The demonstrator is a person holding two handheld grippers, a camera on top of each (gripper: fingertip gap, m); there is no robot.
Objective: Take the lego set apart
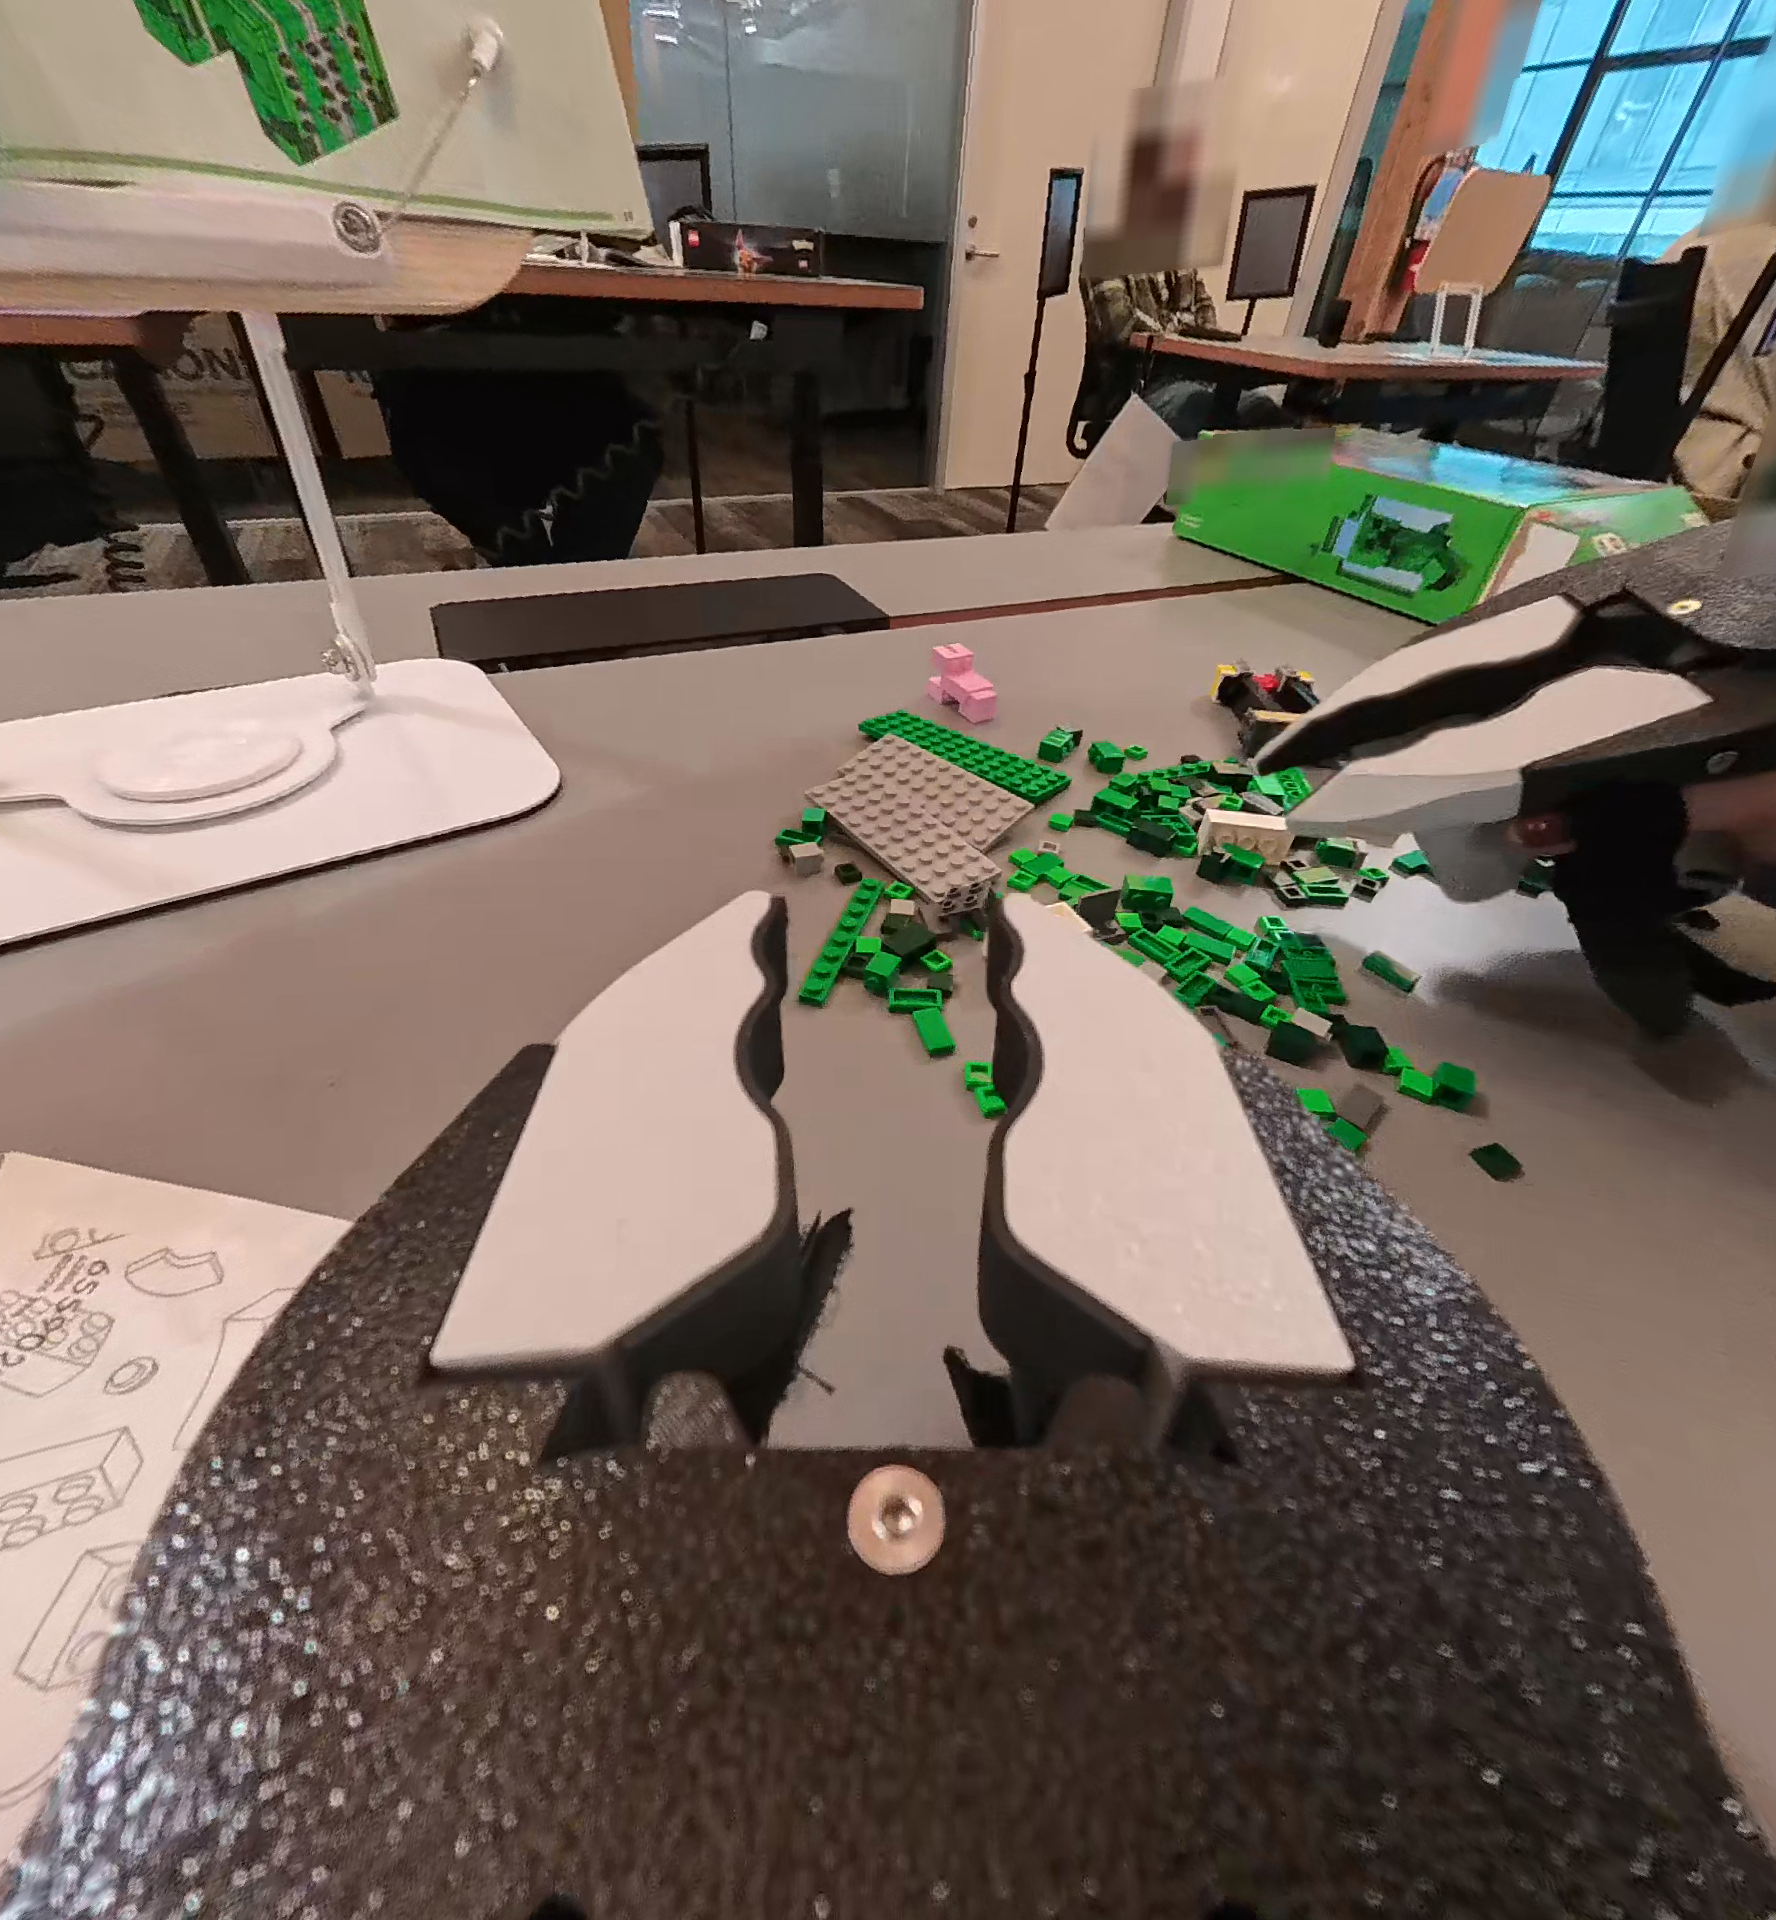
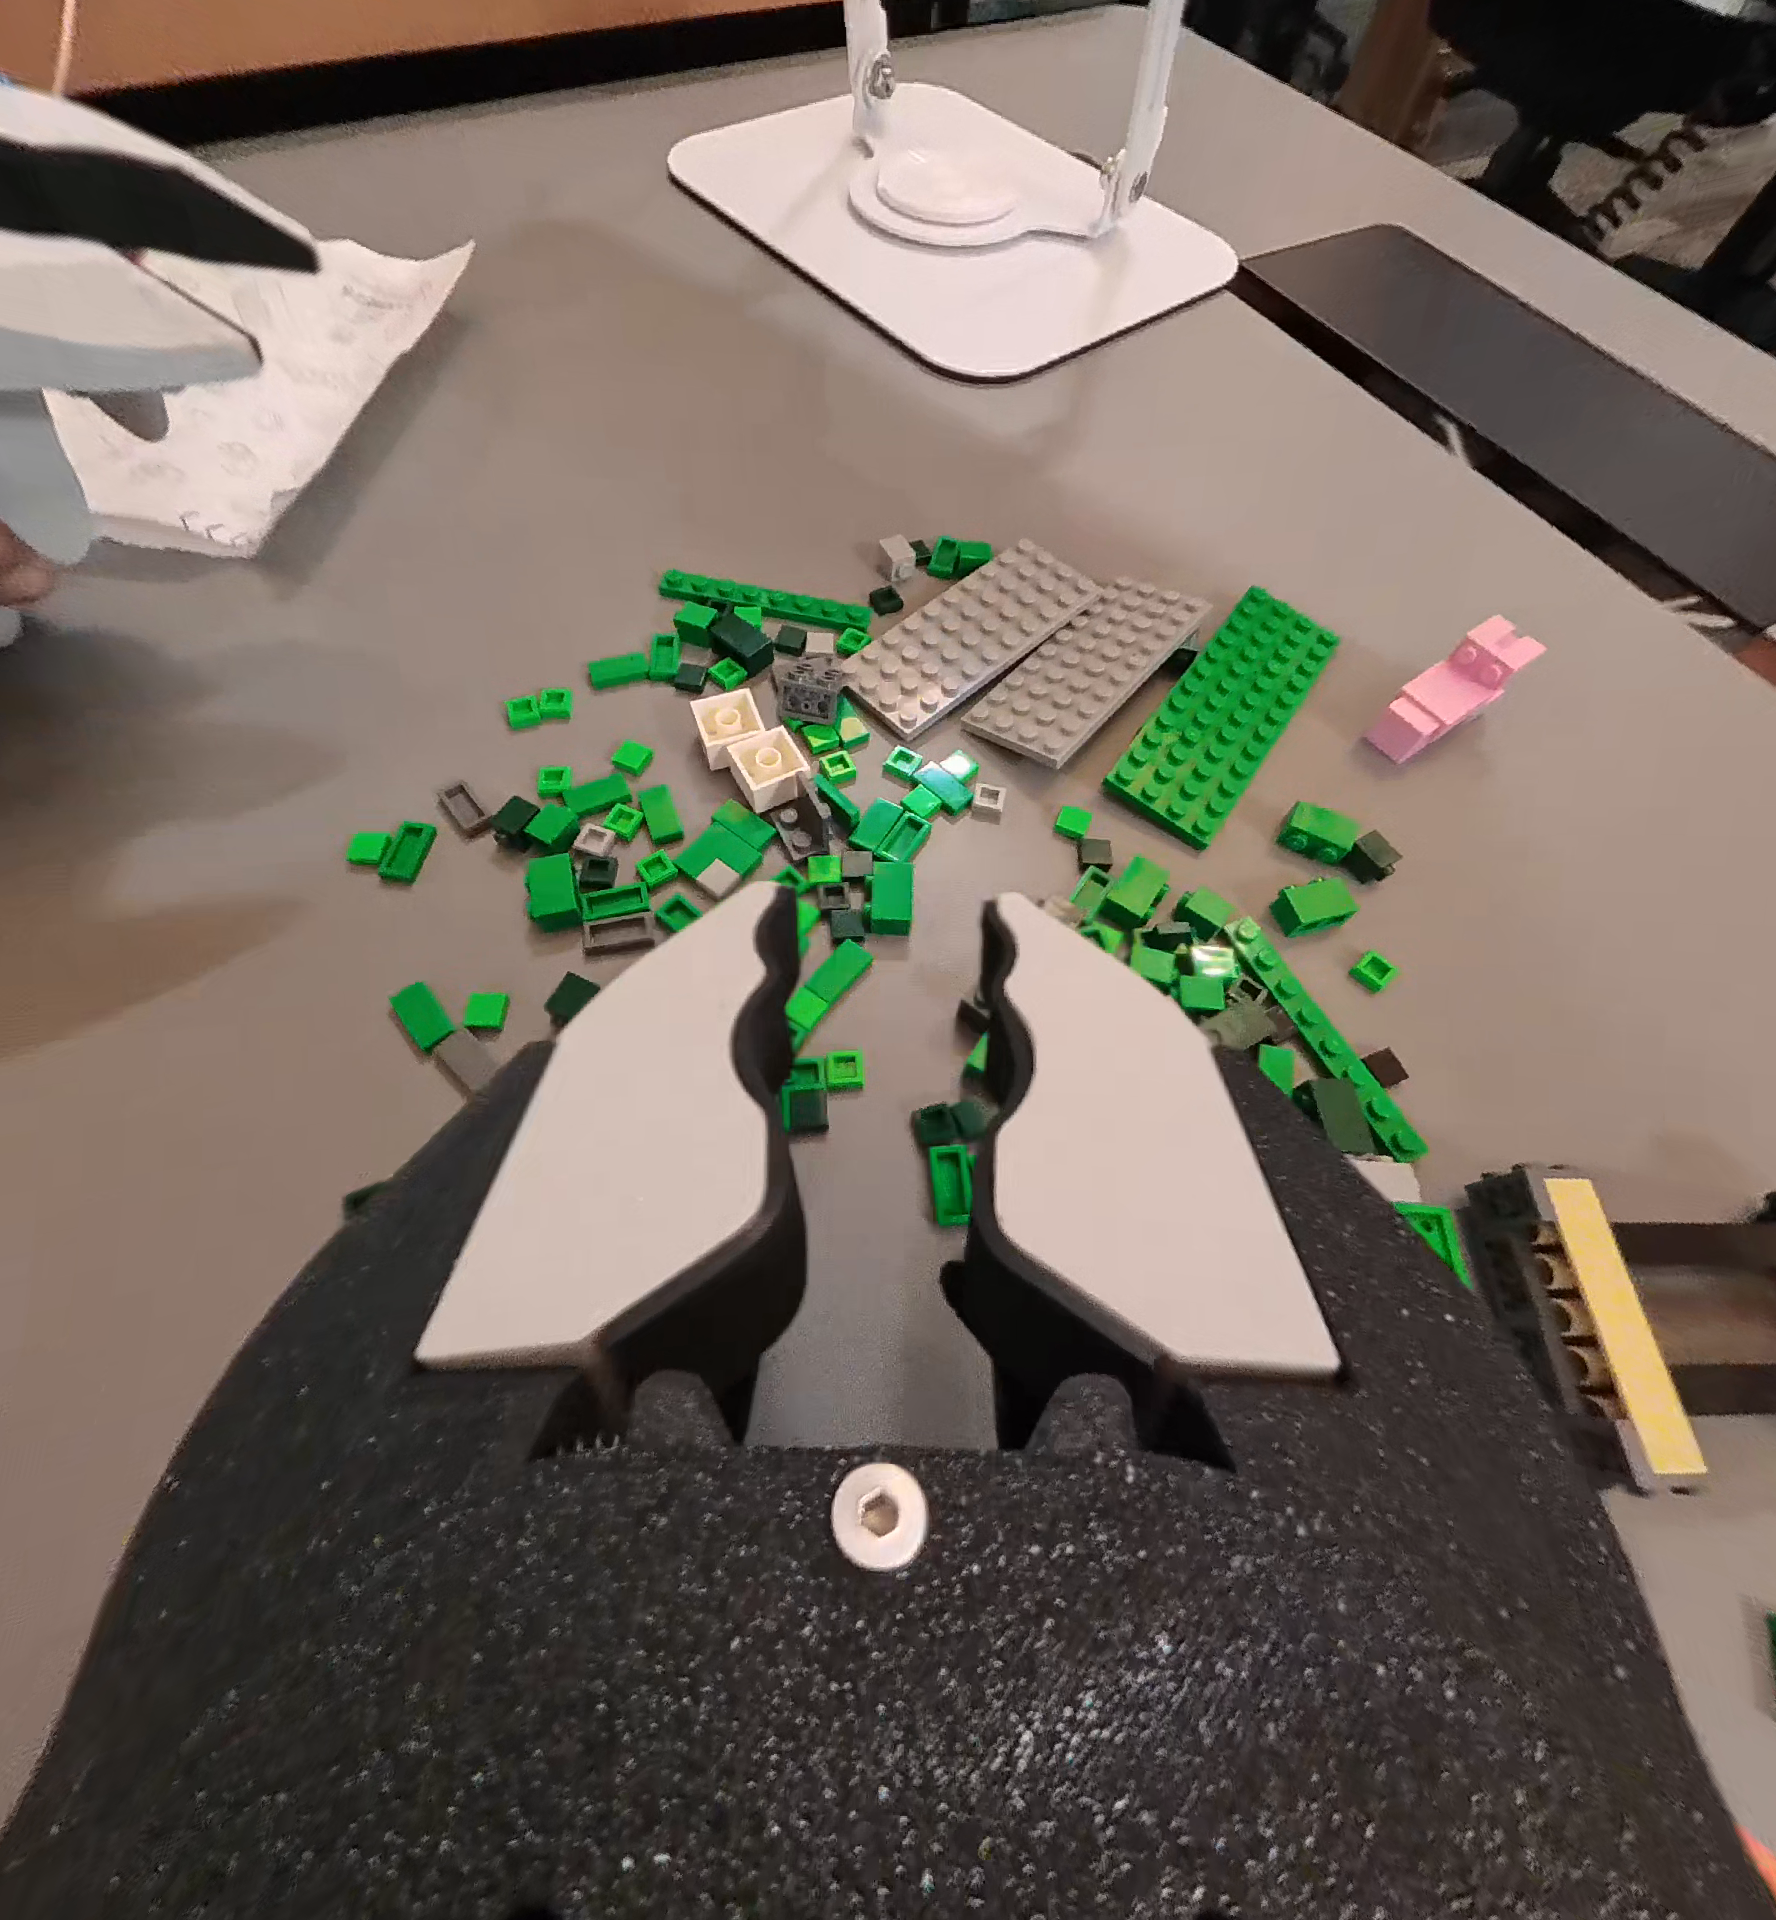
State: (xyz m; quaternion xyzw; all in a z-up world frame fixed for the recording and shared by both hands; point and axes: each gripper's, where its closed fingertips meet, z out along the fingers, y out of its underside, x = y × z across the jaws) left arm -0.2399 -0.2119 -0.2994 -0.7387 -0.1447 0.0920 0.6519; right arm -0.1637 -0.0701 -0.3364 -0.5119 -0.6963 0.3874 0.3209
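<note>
Loose green lego pieces [image 2: 749,831] lie scattered on the grey table [image 2: 551,468]. Two grey plates [image 2: 1029,655], a large green plate [image 2: 1227,717], two white bricks [image 2: 749,743] and a pink pig figure [image 2: 1455,686] lie among them. A dark assembly with a yellow strip [image 2: 1611,1330] sits at the right. My right gripper [image 2: 889,914] is open and empty above the pile. My left gripper [image 1: 889,914] is open and empty, short of the grey plates [image 1: 915,810]. The right gripper also shows in the left wrist view [image 1: 1279,790], over the pile.
A white stand base [image 2: 967,270] stands at the far side of the table, with a dark pad [image 2: 1549,416] beside it. A paper instruction sheet [image 2: 281,395] lies at the left. A green lego box [image 1: 1383,530] rests at the table's far right edge. The large green plate [image 2: 1227,717] is closer to my right gripper, around 12 cm from its tips; the left tips are 25 cm off. Look for it in the left wrist view [image 1: 971,754] too.
</note>
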